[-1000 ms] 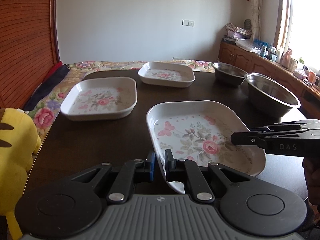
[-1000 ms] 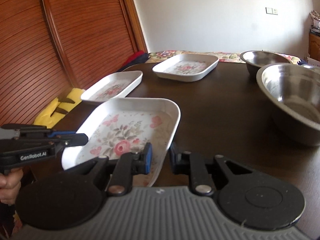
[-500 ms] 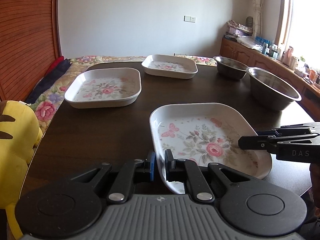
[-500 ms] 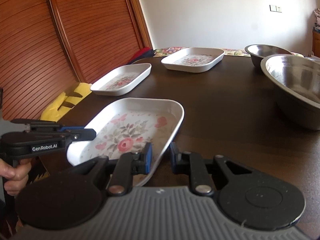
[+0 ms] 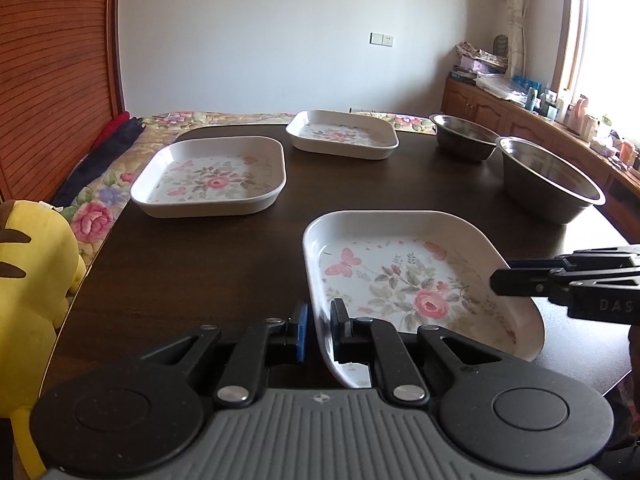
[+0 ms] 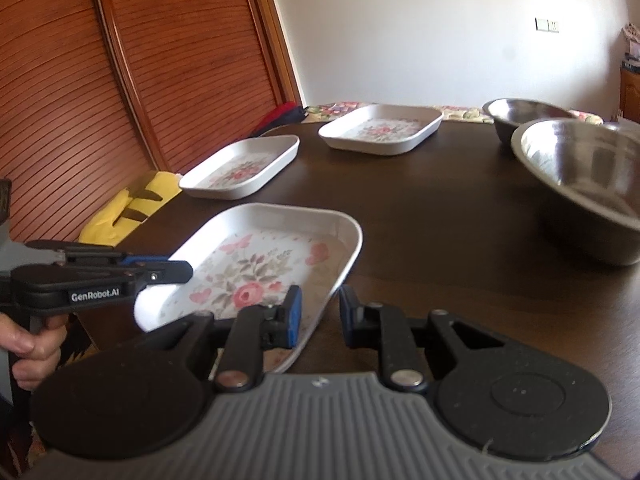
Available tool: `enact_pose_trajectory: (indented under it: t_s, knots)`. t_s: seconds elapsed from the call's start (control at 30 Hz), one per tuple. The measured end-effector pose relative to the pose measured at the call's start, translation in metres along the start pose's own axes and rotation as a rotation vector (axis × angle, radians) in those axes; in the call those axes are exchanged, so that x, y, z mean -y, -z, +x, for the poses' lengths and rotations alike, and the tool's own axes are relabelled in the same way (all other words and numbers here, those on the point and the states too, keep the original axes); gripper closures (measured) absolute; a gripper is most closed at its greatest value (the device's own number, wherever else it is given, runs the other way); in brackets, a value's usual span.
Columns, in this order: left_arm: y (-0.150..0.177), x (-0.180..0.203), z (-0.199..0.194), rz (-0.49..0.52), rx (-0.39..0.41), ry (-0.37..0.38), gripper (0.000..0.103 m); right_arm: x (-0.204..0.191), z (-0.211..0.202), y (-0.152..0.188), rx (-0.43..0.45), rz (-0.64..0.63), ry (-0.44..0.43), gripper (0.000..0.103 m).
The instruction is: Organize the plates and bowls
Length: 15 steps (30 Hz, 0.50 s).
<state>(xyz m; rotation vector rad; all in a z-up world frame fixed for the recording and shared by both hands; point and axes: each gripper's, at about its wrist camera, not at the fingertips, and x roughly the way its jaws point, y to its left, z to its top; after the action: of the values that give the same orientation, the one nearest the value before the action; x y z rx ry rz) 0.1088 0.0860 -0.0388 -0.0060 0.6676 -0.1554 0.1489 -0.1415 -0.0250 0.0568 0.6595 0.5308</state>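
Resting on the dark tabletop (image 5: 200,264): large steel bowl (image 5: 550,178), empty. Near floral plate (image 5: 404,280) is being straddled at opposite rims; left tool (image 5: 317,326) is pinching its rim, right tool (image 6: 318,316) is sitting slightly spread, rim between its fingers.

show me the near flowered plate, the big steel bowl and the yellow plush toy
near flowered plate (image 5: 404,280), left wrist view, on its painted floor
big steel bowl (image 5: 548,178), left wrist view, on its inner wall
yellow plush toy (image 5: 28,272), left wrist view, on its body
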Motion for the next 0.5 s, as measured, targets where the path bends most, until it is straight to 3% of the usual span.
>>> enact_pose_trajectory:
  t_s: [0.03, 0.3, 0.5]
  knots:
    - [0.000, -0.001, 0.000, -0.001, 0.002, -0.001, 0.088, 0.000, -0.002, 0.000, 0.004, -0.006, 0.009, 0.074]
    - [-0.008, -0.009, -0.008, -0.015, 0.038, -0.022, 0.069, 0.002, -0.013, -0.014, 0.057, -0.038, 0.041, 0.073]
    - [-0.020, -0.013, -0.011, 0.004, 0.052, -0.036, 0.064, 0.001, -0.017, -0.025, 0.082, -0.067, 0.047, 0.073]
